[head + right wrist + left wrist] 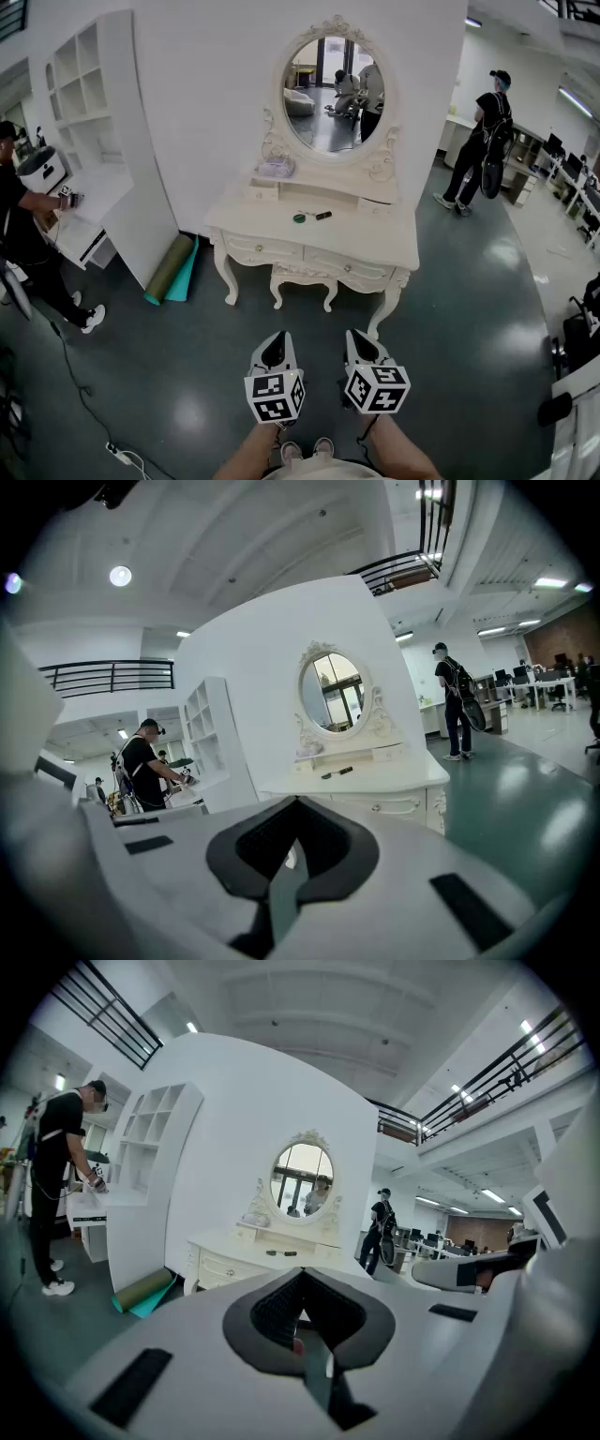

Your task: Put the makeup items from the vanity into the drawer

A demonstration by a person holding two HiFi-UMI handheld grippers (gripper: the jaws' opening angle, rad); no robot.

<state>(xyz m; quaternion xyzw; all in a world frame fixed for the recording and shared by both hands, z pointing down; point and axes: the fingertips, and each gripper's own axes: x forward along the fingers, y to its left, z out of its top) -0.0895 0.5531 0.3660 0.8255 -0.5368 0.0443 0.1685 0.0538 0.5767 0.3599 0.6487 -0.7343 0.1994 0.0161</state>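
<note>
A white vanity point(375, 239) with an oval mirror point(333, 94) stands a few steps ahead of me. On its top lie a small round green item point(299, 217) and a short dark stick-like item point(322, 216). A pale tray point(275, 169) rests on the raised shelf. The front drawers point(263, 249) look closed. My left gripper point(274, 349) and right gripper point(362, 347) hang side by side low in the head view, well short of the vanity. Both are shut and hold nothing. The right gripper view shows the dark items point(337, 772) far beyond the right gripper point(295, 813).
A rolled green mat point(171, 270) leans by the vanity's left leg. A person point(19, 225) stands at a white shelf desk point(94, 122) on the left. Another person point(483, 141) stands at the back right. A cable and power strip point(117, 455) lie on the floor, lower left.
</note>
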